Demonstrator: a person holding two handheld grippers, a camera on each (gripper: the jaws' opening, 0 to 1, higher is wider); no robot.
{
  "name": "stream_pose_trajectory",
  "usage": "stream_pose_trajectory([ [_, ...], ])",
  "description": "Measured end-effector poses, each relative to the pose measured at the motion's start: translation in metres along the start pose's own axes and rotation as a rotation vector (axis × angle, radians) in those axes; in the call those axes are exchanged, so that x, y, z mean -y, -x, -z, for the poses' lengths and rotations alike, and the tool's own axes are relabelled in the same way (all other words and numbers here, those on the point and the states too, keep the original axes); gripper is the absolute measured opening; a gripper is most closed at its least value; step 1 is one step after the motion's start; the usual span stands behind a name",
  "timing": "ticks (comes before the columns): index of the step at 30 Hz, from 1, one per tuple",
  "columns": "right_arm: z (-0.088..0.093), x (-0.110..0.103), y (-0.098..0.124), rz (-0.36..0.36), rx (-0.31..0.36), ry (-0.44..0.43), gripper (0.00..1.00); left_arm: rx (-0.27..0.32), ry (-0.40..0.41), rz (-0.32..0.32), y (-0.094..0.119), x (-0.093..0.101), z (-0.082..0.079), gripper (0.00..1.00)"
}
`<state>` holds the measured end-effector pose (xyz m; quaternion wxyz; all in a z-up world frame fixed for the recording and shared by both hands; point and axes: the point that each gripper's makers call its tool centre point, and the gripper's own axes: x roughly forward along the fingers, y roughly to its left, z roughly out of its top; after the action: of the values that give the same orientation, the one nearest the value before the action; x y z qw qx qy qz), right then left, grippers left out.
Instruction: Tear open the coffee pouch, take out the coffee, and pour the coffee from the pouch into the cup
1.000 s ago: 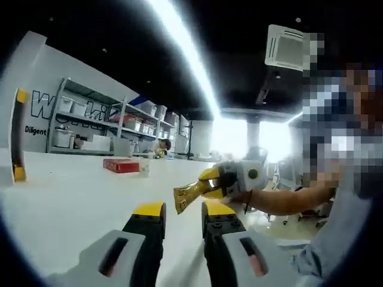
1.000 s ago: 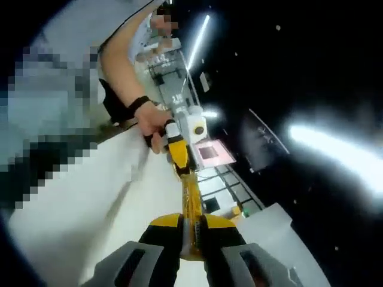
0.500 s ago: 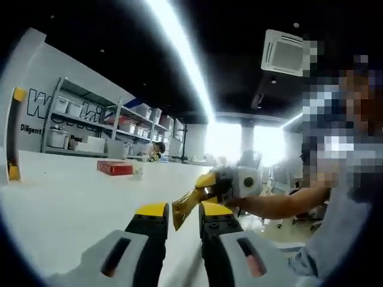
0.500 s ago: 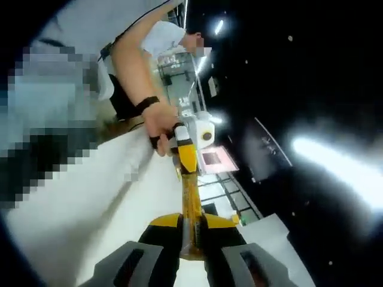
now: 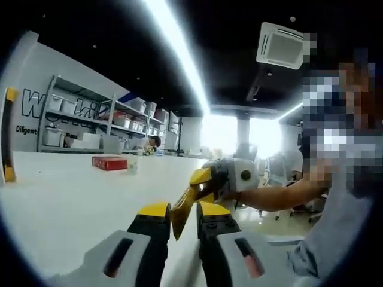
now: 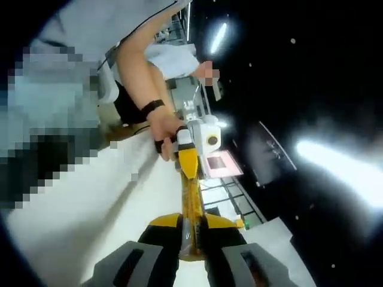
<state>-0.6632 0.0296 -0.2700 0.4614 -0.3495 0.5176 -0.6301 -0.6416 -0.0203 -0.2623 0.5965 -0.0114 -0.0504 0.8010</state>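
Note:
A gold coffee pouch (image 5: 184,202) hangs in the air over the white table (image 5: 72,197). My right gripper (image 5: 201,183), coming in from the right, is shut on one end of it. The pouch's other end lies between the fingers of my left gripper (image 5: 184,211), which stand narrowly apart with a thin dark gap beside the foil. In the right gripper view the pouch (image 6: 190,200) runs edge-on from my right gripper (image 6: 191,226) up to the left gripper (image 6: 187,162), held by a hand. A small white cup (image 5: 133,164) stands far back on the table.
A red box (image 5: 109,162) lies beside the cup. Grey shelving with bins (image 5: 90,125) lines the far wall. A yellow-and-black post (image 5: 7,134) stands at the left. The person's forearm (image 5: 275,194) reaches in from the right. A pink-lit panel (image 6: 222,162) sits behind the left gripper.
The pouch end has come down between my left fingers, and those fingers have narrowed around it. The right gripper has moved closer to the left one.

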Motion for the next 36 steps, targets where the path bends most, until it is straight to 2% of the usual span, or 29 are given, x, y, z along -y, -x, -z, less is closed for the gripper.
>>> stream_pose_trajectory([
  [1, -0.005, -0.001, -0.001, 0.000, 0.000, 0.003, 0.15, -0.002, -0.004, -0.003, 0.000, -0.001, 0.000, 0.13],
  [6, -0.001, -0.001, 0.000, -0.004, -0.008, -0.016, 0.15, -0.009, -0.018, 0.006, -0.002, -0.007, -0.001, 0.11],
  [8, -0.003, -0.002, -0.002, -0.010, -0.015, -0.068, 0.17, -0.013, -0.015, 0.011, -0.002, -0.006, -0.001, 0.10],
  [11, -0.009, 0.005, -0.001, 0.015, 0.015, -0.204, 0.21, -0.022, -0.018, 0.004, -0.001, -0.007, 0.000, 0.09],
  [12, -0.010, 0.008, 0.000, 0.019, 0.043, -0.310, 0.22, -0.021, -0.017, 0.009, -0.002, -0.007, 0.000, 0.09],
  [15, -0.008, 0.014, 0.005, 0.021, 0.063, -0.488, 0.27, -0.012, -0.020, 0.012, 0.000, -0.008, -0.003, 0.09],
  [16, -0.008, 0.014, 0.006, 0.006, 0.074, -0.552, 0.27, -0.007, -0.018, 0.013, 0.000, -0.008, -0.004, 0.09],
  [17, -0.005, 0.010, 0.006, -0.036, 0.104, -0.640, 0.27, -0.003, -0.016, 0.011, 0.001, -0.009, -0.005, 0.09],
  [18, -0.010, 0.004, 0.006, -0.084, 0.114, -0.716, 0.28, 0.002, -0.011, 0.014, 0.001, -0.009, -0.006, 0.09],
  [19, -0.018, -0.002, 0.004, -0.119, 0.109, -0.768, 0.28, 0.003, -0.007, 0.018, 0.002, -0.008, -0.007, 0.09],
  [21, -0.019, -0.015, 0.002, -0.215, 0.122, -0.907, 0.28, 0.008, -0.010, 0.021, 0.002, -0.008, -0.008, 0.09],
  [22, -0.014, -0.015, 0.000, -0.217, 0.093, -0.945, 0.29, 0.010, -0.008, 0.029, 0.003, -0.006, -0.009, 0.09],
  [24, -0.011, -0.009, -0.002, -0.199, 0.111, -1.043, 0.29, 0.014, 0.001, 0.031, 0.004, -0.007, -0.011, 0.09],
  [26, -0.009, -0.001, -0.002, -0.147, 0.116, -1.050, 0.26, 0.019, 0.019, 0.038, 0.006, -0.007, -0.012, 0.09],
  [27, -0.005, -0.002, -0.001, -0.127, 0.079, -1.149, 0.26, 0.023, 0.031, 0.030, 0.007, -0.009, -0.013, 0.09],
  [28, -0.011, -0.005, 0.000, -0.154, 0.100, -1.205, 0.26, 0.017, 0.050, 0.020, 0.007, -0.012, -0.013, 0.09],
  [29, -0.007, -0.010, 0.002, -0.148, 0.052, -1.251, 0.26, 0.013, 0.071, 0.024, 0.008, -0.013, -0.012, 0.09],
  [31, 0.002, -0.011, 0.006, -0.099, 0.028, -1.221, 0.26, 0.014, 0.072, 0.027, 0.007, -0.013, -0.013, 0.09],
  [32, 0.010, -0.013, 0.010, -0.080, -0.014, -1.233, 0.25, 0.014, 0.071, 0.028, 0.008, -0.011, -0.012, 0.09],
  [34, 0.014, -0.007, 0.014, -0.050, -0.002, -1.249, 0.23, 0.010, 0.080, 0.028, 0.008, -0.011, -0.012, 0.09],
  [36, 0.016, 0.003, 0.015, -0.024, 0.043, -1.338, 0.21, 0.009, 0.095, 0.034, 0.009, -0.016, -0.013, 0.09],
])
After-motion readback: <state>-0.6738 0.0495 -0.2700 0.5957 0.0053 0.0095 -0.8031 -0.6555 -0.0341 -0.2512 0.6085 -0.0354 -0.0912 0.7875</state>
